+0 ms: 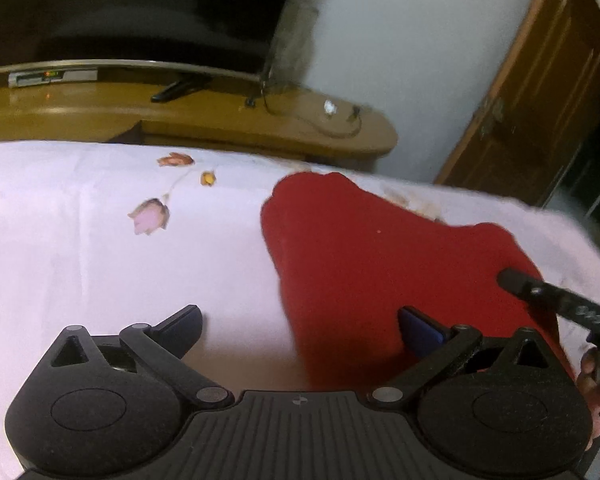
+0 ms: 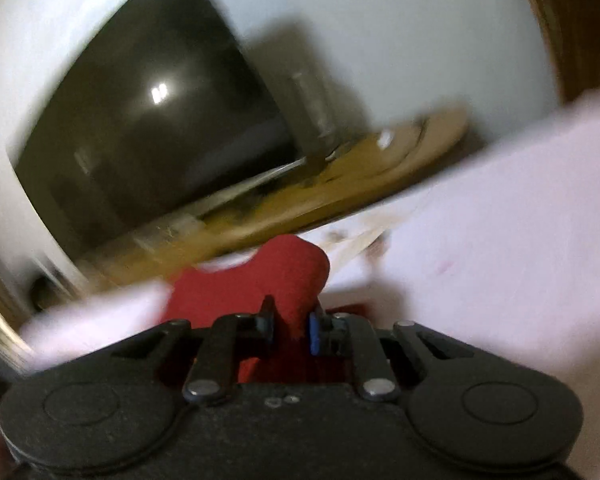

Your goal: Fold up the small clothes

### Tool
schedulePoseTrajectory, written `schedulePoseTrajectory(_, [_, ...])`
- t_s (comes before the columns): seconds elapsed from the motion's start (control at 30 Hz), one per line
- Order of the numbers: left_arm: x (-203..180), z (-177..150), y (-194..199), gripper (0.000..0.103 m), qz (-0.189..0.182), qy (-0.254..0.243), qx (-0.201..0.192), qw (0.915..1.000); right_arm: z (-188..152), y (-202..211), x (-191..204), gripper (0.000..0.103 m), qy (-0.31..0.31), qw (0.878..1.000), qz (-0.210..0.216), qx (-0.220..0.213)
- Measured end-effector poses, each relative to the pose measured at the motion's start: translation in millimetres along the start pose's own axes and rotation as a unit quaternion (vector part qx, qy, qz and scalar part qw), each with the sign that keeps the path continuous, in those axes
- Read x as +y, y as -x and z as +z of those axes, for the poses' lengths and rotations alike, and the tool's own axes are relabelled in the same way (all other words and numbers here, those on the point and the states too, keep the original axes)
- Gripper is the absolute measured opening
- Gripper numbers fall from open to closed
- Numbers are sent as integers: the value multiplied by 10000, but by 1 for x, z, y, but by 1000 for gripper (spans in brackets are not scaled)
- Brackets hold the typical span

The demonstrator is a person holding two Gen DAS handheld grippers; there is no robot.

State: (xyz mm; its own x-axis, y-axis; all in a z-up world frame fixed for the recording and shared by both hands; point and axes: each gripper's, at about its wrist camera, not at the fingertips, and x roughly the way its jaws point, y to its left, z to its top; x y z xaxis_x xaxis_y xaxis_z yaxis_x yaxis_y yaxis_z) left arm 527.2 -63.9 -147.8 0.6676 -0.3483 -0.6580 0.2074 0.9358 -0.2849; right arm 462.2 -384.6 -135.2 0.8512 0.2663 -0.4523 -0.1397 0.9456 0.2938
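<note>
A small red garment lies on a white bedsheet printed with flowers. My left gripper is open just above the sheet; its right finger is over the garment's near left part and its left finger is over bare sheet. In the right wrist view, which is blurred, my right gripper is shut on a fold of the red garment and holds it up. The right gripper's finger also shows at the garment's right edge in the left wrist view.
A wooden TV stand with a television stands beyond the bed's far edge. A wooden door is at the right. A cable and small items lie on the stand. The bed's right edge is near the garment.
</note>
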Motion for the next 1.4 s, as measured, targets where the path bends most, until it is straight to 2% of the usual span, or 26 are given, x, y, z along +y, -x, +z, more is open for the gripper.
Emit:
schedulePoseTrajectory(0.03, [-3,0,-3,103,49,-28,19,10000,-5,-9,3,16,187,9993,-290,154])
schedulePoseTrajectory(0.07, [-6,0,-5,103,71,-78,35,9999,-10,-20,-3,17,105,9982,-411,425])
schedulePoseTrajectory(0.1, [-9,0,-6,103,109,-156,35,9998,-12,-27,-11,18,-48,9978,-392,539])
schedulePoseTrajectory(0.13, [-10,0,-6,103,106,-151,54,9998,-11,-26,-17,25,-199,9979,-373,488])
schedulePoseTrajectory(0.2, [-8,2,-3,103,66,-87,115,9999,-10,-20,-22,28,-241,9977,-374,516])
schedulePoseTrajectory(0.23, [-7,3,2,103,40,-70,127,9999,-10,-15,-24,33,-316,9977,-270,542])
schedulePoseTrajectory(0.27, [-6,2,8,103,-20,-75,123,9999,-7,-8,-28,39,-478,9972,-193,537])
schedulePoseTrajectory(0.3, [-4,1,15,103,-94,-79,125,9998,-4,-1,-34,60,-680,9963,-170,499])
schedulePoseTrajectory(0.33, [-2,-1,21,103,-187,-79,143,9997,-2,11,-39,72,-887,9952,-114,396])
schedulePoseTrajectory(0.4, [2,-8,31,103,-392,-63,223,9990,-2,31,-46,71,-1095,9934,187,279])
schedulePoseTrajectory(0.47, [4,-15,39,103,-654,-14,352,9972,-7,50,-54,71,-1279,9902,398,384])
schedulePoseTrajectory(0.63, [10,-29,40,103,-1162,260,742,9901,-24,62,-67,70,-1598,9775,917,1025])
schedulePoseTrajectory(0.73, [19,-32,32,103,-1587,642,1033,9798,-31,56,-72,76,-1847,9671,1069,1383])
schedulePoseTrajectory(0.8, [24,-34,29,103,-1701,786,1067,9765,-34,53,-74,76,-1938,9637,1098,1470])
schedulePoseTrajectory(0.97, [39,-33,15,103,-2132,1334,1082,9618,-32,47,-83,79,-2285,9541,1256,1474])
schedulePoseTrajectory(1.1, [33,-30,8,103,-2260,1259,1120,9594,-27,33,-83,79,-2247,9508,1407,1603])
schedulePoseTrajectory(1.2, [30,-30,3,102,-2343,1258,993,9589,-21,24,-77,80,-2100,9505,1510,1720])
schedulePoseTrajectory(1.27, [29,-30,0,99,-2354,1268,900,9594,-19,19,-75,80,-2103,9480,1632,1746])
schedulePoseTrajectory(1.33, [27,-32,-2,91,-2354,1293,812,9598,-19,13,-70,79,-2046,9476,1705,1762])
schedulePoseTrajectory(1.37, [28,-29,-4,87,-2347,1286,799,9602,-19,7,-68,76,-2019,9477,1732,1766])
schedulePoseTrajectory(1.4, [27,-29,-5,79,-2328,1268,782,9611,-20,4,-65,67,-1995,9471,1750,1803])
